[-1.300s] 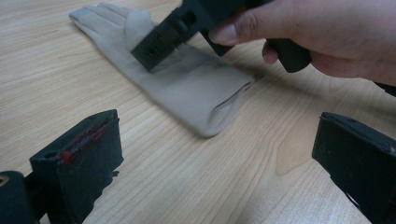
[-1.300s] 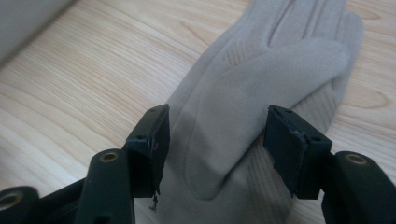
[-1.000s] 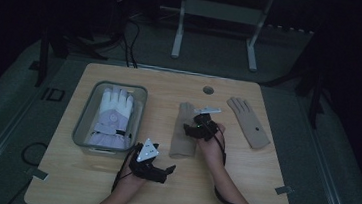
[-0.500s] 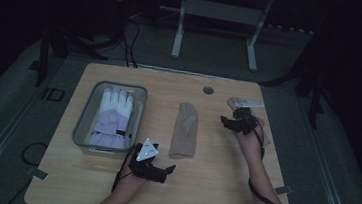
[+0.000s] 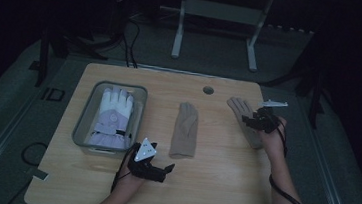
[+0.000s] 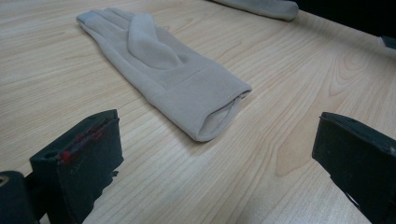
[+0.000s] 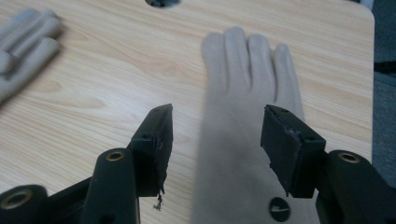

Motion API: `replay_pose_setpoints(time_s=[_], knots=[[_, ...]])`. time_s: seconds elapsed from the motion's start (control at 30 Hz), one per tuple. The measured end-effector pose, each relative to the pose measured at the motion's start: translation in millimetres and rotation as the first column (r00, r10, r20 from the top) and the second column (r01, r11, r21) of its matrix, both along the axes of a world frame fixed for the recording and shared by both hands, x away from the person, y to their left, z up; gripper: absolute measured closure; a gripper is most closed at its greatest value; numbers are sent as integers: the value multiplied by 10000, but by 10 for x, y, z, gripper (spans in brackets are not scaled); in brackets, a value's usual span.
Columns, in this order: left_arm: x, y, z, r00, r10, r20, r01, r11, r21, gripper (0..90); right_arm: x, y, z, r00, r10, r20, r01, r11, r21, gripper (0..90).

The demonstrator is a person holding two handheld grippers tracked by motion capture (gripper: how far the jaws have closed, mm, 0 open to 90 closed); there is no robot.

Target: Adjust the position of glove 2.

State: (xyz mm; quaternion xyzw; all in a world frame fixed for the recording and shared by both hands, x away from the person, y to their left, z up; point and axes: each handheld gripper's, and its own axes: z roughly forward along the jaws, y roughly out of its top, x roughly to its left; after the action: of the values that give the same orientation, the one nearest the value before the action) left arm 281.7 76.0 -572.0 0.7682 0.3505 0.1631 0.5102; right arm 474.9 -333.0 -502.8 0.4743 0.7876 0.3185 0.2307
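Hovering at the right of the frame, the right gripper (image 5: 259, 120) is held wide apart over a tan glove (image 7: 252, 116), likely to grab it. The left gripper (image 5: 155, 168) is parked unclenched, empty, lower middle.

Light wood table (image 5: 110, 185), round hole (image 5: 208, 90) near far edge. On it: grey bin (image 5: 83, 123) left, beige glove (image 5: 185, 130) centre, second beige glove (image 5: 242, 113) toward right edge.
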Motion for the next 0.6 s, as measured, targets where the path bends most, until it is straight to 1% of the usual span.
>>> replay_pose_setpoints(time_s=[0.07,0.13,0.2,0.27,0.3,0.37,0.4,0.47,0.5,0.53,0.57,0.6], knots=[[1,-3,-9,10000,-17,-20,17,10000,3,17,40,-28,-26,9998,180,-106,-180,9998,-16,436],[-1,-7,-15,10000,-37,-42,37,10000,40,17,79,-46,-61,9993,275,-252,-282,9993,-242,436],[-3,-9,-15,10000,-47,-35,47,10000,74,17,116,-65,-98,9983,495,-296,-505,9981,-349,436],[-2,-8,-17,10000,-40,-38,40,10000,-1,17,150,-80,-135,9974,599,-407,-618,9969,-478,436],[1,-6,-18,10000,-32,-48,33,10000,32,17,164,-88,-151,9974,617,-381,-636,9967,-508,436],[7,-1,-24,10000,-47,-62,48,10000,43,17,193,-105,-189,9955,776,-541,-799,9959,-419,436],[9,-1,-26,9999,-41,-93,42,10000,17,17,208,-114,-213,9952,794,-577,-824,9953,-517,436],[11,-4,-30,9999,-30,-105,30,10000,15,17,238,-136,-280,9917,947,-866,-998,9934,-565,436],[11,-4,-29,9999,-41,-117,41,10000,34,17,250,-140,-326,9893,1018,-1040,-1100,9910,-758,441],[11,-5,-28,9999,-50,-116,50,10000,43,17,257,-145,-374,9865,1129,-1185,-1230,9890,-817,437],[9,-5,-28,9999,-58,-87,58,10000,41,17,253,-156,-389,9866,1159,-1150,-1226,9910,-531,447],[8,-6,-27,9999,-56,-101,56,10000,51,17,253,-169,-394,9861,1195,-1151,-1252,9912,-433,460]])
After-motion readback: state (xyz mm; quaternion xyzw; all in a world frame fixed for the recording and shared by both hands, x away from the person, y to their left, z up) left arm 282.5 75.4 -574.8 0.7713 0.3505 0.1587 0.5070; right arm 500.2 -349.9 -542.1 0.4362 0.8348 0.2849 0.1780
